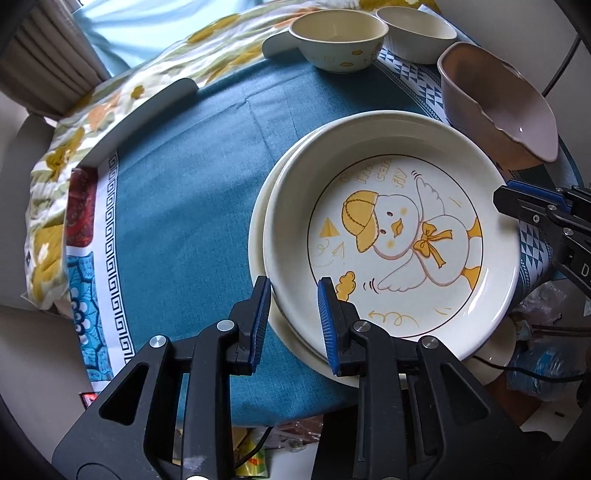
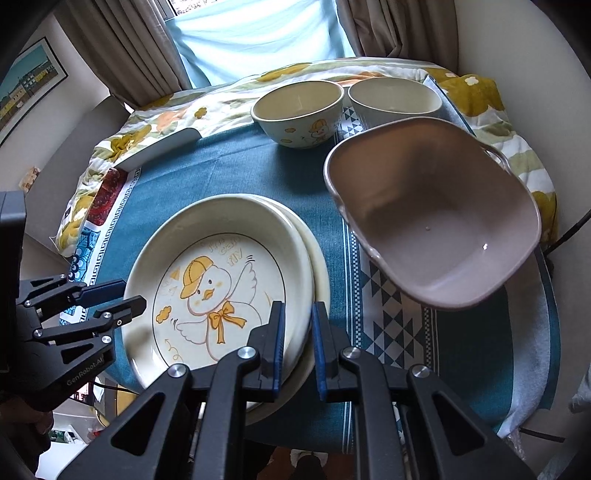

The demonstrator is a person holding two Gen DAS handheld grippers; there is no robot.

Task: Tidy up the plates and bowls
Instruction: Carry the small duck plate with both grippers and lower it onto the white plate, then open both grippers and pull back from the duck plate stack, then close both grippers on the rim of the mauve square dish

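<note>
A cream plate with a yellow duck drawing [image 1: 399,221] [image 2: 221,280] lies on a plain cream plate [image 1: 258,221] [image 2: 319,258], shifted a little off it. My left gripper [image 1: 293,295] is open, its jaws either side of the duck plate's rim. My right gripper [image 2: 297,317] is open around the opposite rim of both plates. Each gripper shows in the other's view, the right [image 1: 524,206] and the left [image 2: 114,299]. A pink-brown two-handled bowl [image 1: 498,110] [image 2: 436,210] sits beside the plates. Two cream bowls stand at the back, one with a duck [image 1: 338,35] [image 2: 299,110], one plain [image 1: 417,33] [image 2: 395,99].
A small table with a blue cloth [image 1: 177,206] [image 2: 229,166] holds everything. A floral quilt [image 1: 59,155] [image 2: 476,92] lies along its far and side edges. A white flat bar [image 1: 147,118] [image 2: 162,147] rests at the cloth's edge. Clutter and cables lie on the floor [image 1: 543,362].
</note>
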